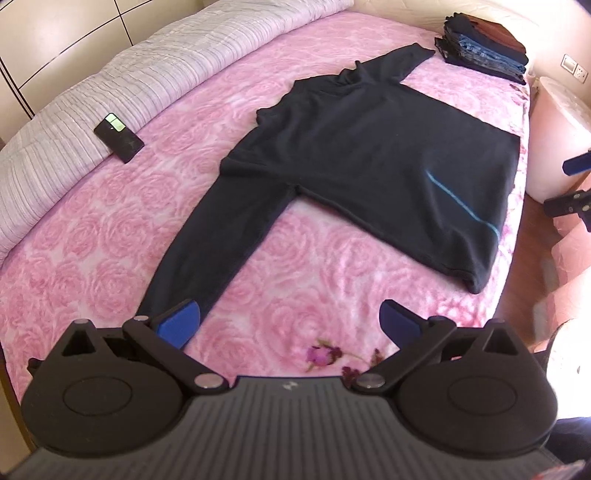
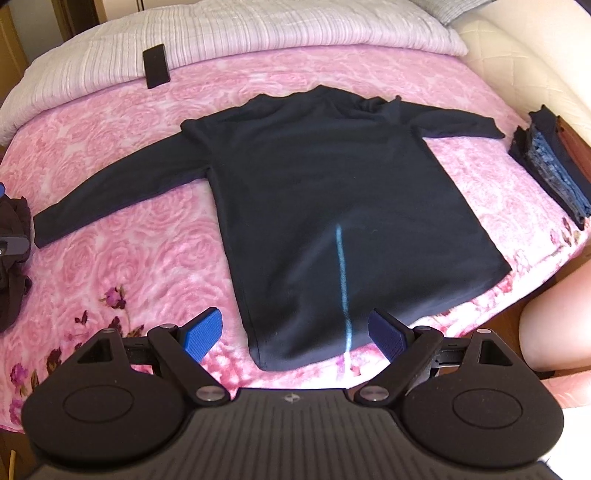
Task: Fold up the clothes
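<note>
A black long-sleeved shirt [image 1: 369, 162] [image 2: 332, 192] lies flat on the pink rose-patterned bedspread [image 1: 92, 229] [image 2: 122, 240], both sleeves spread out, a thin light-blue stripe near its hem. My left gripper [image 1: 290, 326] is open, hovering near the cuff of the near sleeve [image 1: 207, 251], its left blue pad just over the cuff. My right gripper [image 2: 295, 334] is open above the shirt's hem, one pad over the bedspread left of the hem corner, the other over the cloth. Neither holds anything.
A stack of folded clothes [image 1: 484, 48] [image 2: 550, 170] sits by the bed's edge beyond the far sleeve. A black phone [image 1: 119, 137] [image 2: 156, 66] rests against a white-grey duvet [image 1: 110, 74] [image 2: 240, 33]. A white bin [image 1: 554, 136] stands beside the bed. Dark cloth [image 2: 13, 266] lies at far left.
</note>
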### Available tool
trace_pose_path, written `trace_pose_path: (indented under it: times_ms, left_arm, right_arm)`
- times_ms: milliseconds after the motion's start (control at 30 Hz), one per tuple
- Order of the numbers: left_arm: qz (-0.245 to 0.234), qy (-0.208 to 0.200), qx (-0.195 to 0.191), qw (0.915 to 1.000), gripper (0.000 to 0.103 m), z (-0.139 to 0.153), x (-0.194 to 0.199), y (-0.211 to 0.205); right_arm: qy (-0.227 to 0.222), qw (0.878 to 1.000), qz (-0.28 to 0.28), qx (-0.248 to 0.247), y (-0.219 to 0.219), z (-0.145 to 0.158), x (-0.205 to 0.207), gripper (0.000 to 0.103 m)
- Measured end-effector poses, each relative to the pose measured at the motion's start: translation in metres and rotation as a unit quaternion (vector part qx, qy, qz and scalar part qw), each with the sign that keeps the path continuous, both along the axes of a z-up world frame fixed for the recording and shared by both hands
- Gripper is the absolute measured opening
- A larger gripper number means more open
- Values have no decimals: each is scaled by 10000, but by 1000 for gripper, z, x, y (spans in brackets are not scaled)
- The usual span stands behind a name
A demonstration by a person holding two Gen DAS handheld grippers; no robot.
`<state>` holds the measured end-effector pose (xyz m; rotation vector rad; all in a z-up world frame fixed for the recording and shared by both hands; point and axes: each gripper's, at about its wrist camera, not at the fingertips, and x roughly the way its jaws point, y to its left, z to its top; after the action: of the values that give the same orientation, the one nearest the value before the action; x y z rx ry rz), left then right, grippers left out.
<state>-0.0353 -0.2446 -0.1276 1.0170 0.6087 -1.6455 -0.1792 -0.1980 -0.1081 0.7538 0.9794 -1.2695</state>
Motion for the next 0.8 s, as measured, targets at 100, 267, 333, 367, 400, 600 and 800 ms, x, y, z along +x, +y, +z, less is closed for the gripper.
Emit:
trace_pose_path:
  times_ms: [100, 267, 333, 367, 400, 600, 800]
  left_arm:
    - [-2, -191, -21, 9998, 102, -3, 14, -1]
    - [-180, -507, -67, 9985, 102, -11, 67, -4]
    - [-377, -710, -74, 9967, 102, -20, 93, -8]
    - [-475, -811, -77, 9955, 102, -24, 106, -10]
    - [-584, -908, -80, 9941, 102, -29, 119, -13]
    - [-1380, -1428, -86, 9800, 102, -76, 191, -29]
    - [-2035, -1751, -133, 9632, 102, -128, 236, -38]
  right_arm:
    - [-43, 9999, 158, 31, -11, -10, 6, 89]
    - [-218, 9986, 469, 75, -28, -19, 37, 89]
    - [-361, 9974, 616, 15, -35, -21, 58, 89]
    - [-429, 9965, 714, -1, -39, -24, 71, 89]
    - [-496, 9954, 818, -18, -44, -26, 84, 89]
    - [-777, 9802, 1814, -148, -67, -65, 190, 71]
    - [-1164, 9511, 2858, -139, -78, -134, 311, 40]
